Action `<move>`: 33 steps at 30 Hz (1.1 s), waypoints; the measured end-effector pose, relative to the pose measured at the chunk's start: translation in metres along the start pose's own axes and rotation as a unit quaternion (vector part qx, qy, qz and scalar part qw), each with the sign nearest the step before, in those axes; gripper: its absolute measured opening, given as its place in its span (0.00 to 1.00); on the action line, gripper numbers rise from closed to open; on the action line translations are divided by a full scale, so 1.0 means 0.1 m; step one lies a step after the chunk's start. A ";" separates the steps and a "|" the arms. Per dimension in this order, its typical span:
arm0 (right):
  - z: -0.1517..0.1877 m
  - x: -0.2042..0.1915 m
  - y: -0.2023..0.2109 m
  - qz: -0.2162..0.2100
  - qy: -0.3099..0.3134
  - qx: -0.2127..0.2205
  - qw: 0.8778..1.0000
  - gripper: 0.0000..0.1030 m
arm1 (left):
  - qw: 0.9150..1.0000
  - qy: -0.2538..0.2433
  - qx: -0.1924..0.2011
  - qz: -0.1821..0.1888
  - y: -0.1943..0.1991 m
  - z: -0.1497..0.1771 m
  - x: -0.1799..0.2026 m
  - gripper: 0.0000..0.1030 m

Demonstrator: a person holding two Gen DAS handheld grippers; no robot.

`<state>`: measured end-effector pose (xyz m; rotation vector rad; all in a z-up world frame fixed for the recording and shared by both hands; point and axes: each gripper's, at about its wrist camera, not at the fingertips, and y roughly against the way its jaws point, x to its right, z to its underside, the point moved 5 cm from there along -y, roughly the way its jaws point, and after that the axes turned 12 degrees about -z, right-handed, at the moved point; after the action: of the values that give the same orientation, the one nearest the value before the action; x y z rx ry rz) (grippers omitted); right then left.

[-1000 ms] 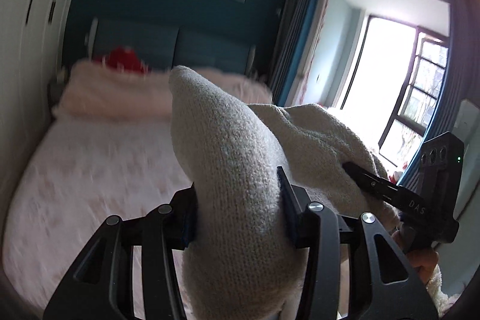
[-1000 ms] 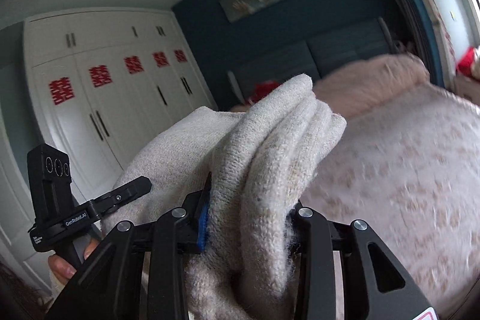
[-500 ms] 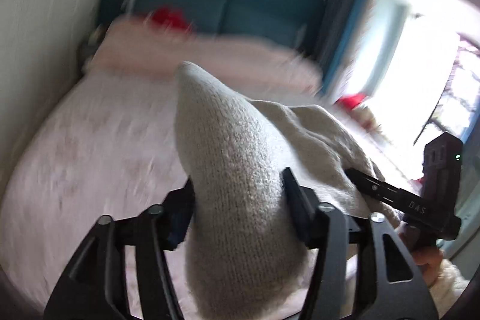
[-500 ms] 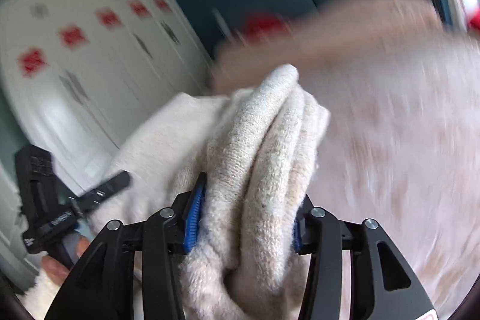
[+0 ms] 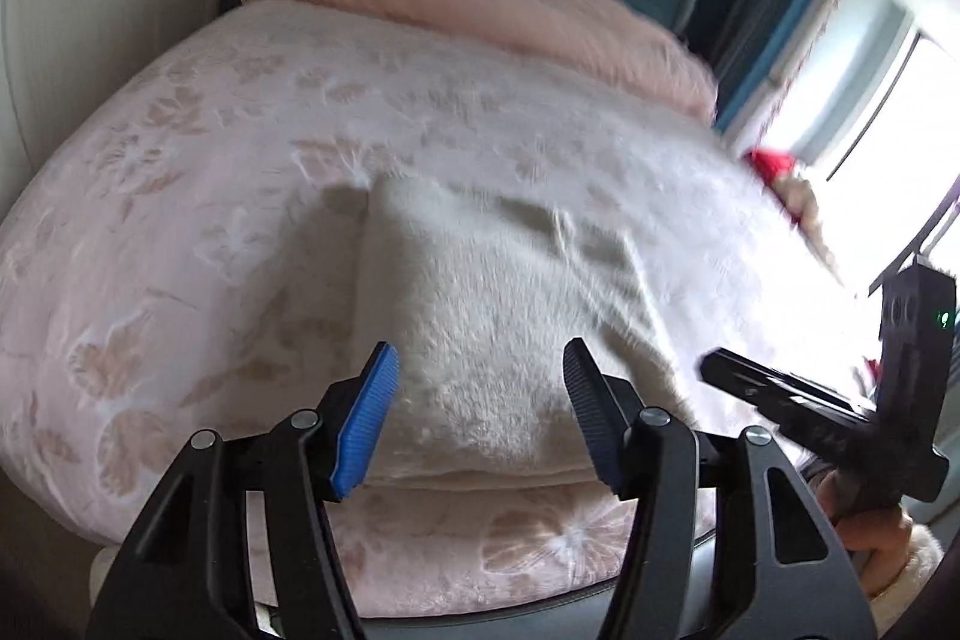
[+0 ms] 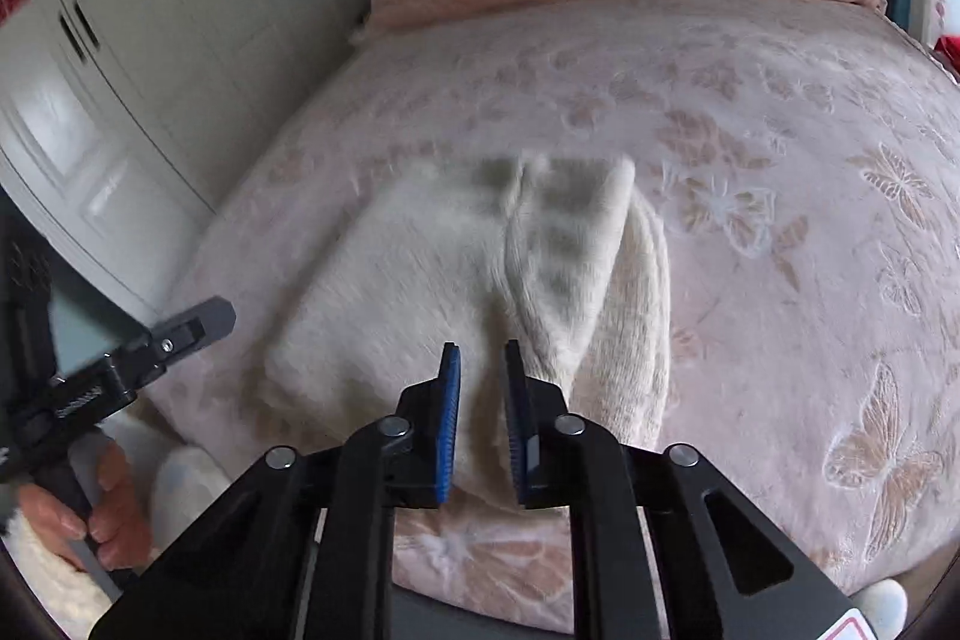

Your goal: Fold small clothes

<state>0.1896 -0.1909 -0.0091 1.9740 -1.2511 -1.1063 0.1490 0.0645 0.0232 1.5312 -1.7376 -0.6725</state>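
A cream knitted garment (image 5: 480, 316) lies folded on the pink bed near its front edge. It also shows in the right wrist view (image 6: 480, 268), with a doubled edge on its right side. My left gripper (image 5: 480, 400) is open and empty, its fingers spread above the garment's near part. My right gripper (image 6: 483, 394) has its jaws close together with a narrow gap, nothing between them, just above the garment's near edge. Each gripper shows in the other's view, the right one (image 5: 798, 400) and the left one (image 6: 150, 346).
The bed (image 5: 180, 220) has a pink butterfly-patterned cover and a pink duvet (image 5: 510, 4) rolled at the head. White wardrobes (image 6: 150, 40) stand to the left. A bright window (image 5: 888, 100) is to the right. A red item (image 5: 774, 163) lies at the bed's right edge.
Both grippers held the garment up in the air. Now it lies on the bed, both have let go, and the left jaws have opened wide.
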 end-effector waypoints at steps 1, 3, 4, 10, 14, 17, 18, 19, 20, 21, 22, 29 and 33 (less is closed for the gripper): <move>0.08 0.10 -0.16 0.023 -0.006 -0.022 0.999 0.04 | 0.999 -0.010 -0.027 -0.023 -0.24 0.08 0.00 0.54; 0.19 0.24 -0.25 0.016 -0.023 -0.017 0.999 0.02 | 0.996 -0.014 -0.071 -0.050 -0.54 0.24 -0.03 0.55; 0.17 0.24 -0.19 0.009 -0.034 -0.012 0.999 0.02 | 0.995 -0.015 -0.074 -0.057 -0.58 0.31 -0.04 0.56; 0.03 -0.01 0.30 0.000 -0.015 0.023 1.000 0.06 | 0.996 -0.024 -0.060 -0.065 -0.39 0.28 0.00 0.58; 0.13 0.16 0.29 0.002 -0.035 0.011 0.999 0.32 | 0.995 -0.016 -0.074 -0.065 -0.44 0.29 -0.07 0.59; 0.05 0.32 0.14 -0.016 -0.070 0.008 0.997 0.33 | 0.994 -0.027 -0.076 -0.076 -0.49 0.42 -0.08 0.59; -0.03 0.34 0.07 -0.024 -0.077 0.010 0.997 0.36 | 0.994 -0.029 -0.076 -0.079 -0.52 0.43 -0.08 0.59; -0.11 0.35 -0.02 -0.029 -0.084 0.011 0.996 0.38 | 0.993 -0.031 -0.076 -0.083 -0.55 0.44 -0.08 0.59; -0.17 0.35 -0.08 -0.036 -0.089 0.010 0.995 0.42 | 0.993 -0.033 -0.076 -0.086 -0.56 0.45 -0.07 0.59; -0.24 0.35 -0.20 -0.046 -0.092 0.002 0.995 0.31 | 0.993 -0.035 -0.075 -0.090 -0.56 0.45 -0.07 0.59; -0.30 0.35 -0.28 -0.047 -0.089 -0.006 0.995 0.14 | 0.992 -0.034 -0.076 -0.091 -0.56 0.44 -0.07 0.59; -0.68 0.26 0.06 -0.009 -0.017 0.054 0.998 0.10 | 0.991 -0.029 -0.094 -0.090 -0.61 0.48 -0.07 0.59; -0.32 0.62 -0.38 0.007 -0.052 -0.020 0.998 0.15 | 0.987 -0.012 -0.126 -0.094 -0.76 0.62 -0.10 0.58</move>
<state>0.2482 -0.2305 -0.0441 1.8959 -1.2839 -1.2321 0.1467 0.0579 -0.0748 1.5241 -1.4721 -0.9711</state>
